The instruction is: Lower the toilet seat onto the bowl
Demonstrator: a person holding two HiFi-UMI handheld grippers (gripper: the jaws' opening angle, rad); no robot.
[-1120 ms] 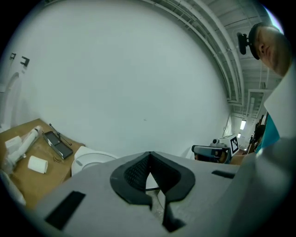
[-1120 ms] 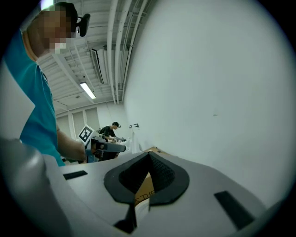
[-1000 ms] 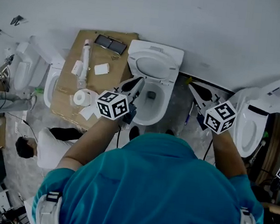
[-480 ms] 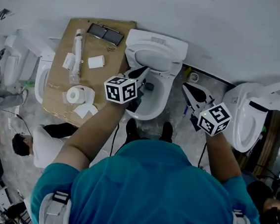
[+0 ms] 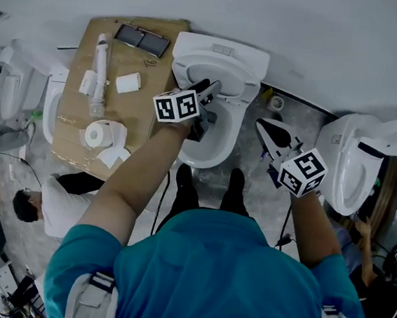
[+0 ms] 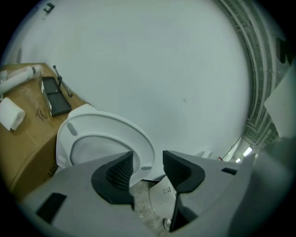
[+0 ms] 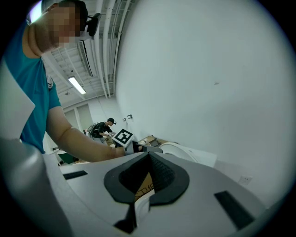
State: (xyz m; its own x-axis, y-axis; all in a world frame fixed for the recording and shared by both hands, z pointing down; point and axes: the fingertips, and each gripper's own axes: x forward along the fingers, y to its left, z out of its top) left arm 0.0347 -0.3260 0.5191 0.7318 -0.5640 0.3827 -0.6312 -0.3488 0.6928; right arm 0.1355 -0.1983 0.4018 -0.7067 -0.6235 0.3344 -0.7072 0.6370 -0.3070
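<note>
While the toilet seat is standing raised against the far wall above the bowl, the left gripper is opening its jaws, lining them up on the seat's rim without pressing it, likely for the pull-down. The right gripper is waiting to the right, its jaws together and empty. Only the left gripper view is showing that rim alignment.

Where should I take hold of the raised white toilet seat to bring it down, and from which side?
Take the thin outer rim of the raised white plastic toilet seat, probably from the front with the left claw, whose jaws are opening with that edge between them. The ring stands upright, so its rim offers a narrow edge to pinch.
</note>
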